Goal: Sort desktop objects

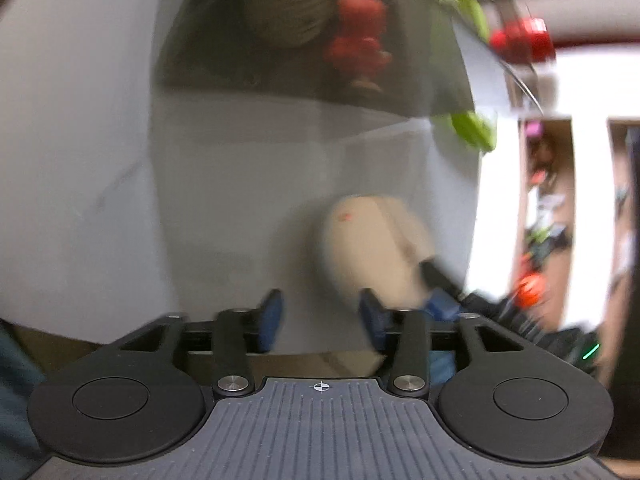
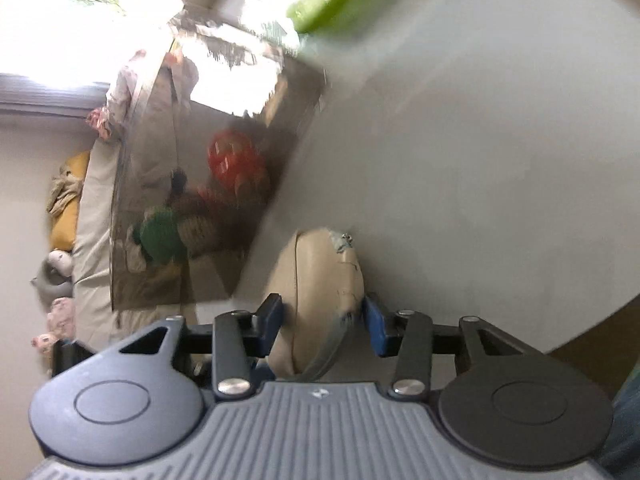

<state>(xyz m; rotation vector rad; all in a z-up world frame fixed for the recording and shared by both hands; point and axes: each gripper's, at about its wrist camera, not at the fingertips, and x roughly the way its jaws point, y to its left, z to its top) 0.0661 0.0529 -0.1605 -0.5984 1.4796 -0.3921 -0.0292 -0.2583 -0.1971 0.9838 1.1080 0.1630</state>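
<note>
A beige oval case (image 2: 320,300) sits between the blue pads of my right gripper (image 2: 322,322), which is shut on it and holds it over the grey desk (image 2: 480,180). In the left wrist view the same beige case (image 1: 372,248) shows ahead and to the right, with the right gripper's fingers (image 1: 436,280) on its near end. My left gripper (image 1: 320,320) is open and empty, just left of the case. Both views are blurred by motion.
A clear bin (image 1: 280,40) at the desk's far side holds a red toy (image 1: 360,44) and a woven ball (image 1: 288,12). It shows in the right wrist view (image 2: 200,184) with red and green toys. Green leaves (image 1: 472,124) hang at right.
</note>
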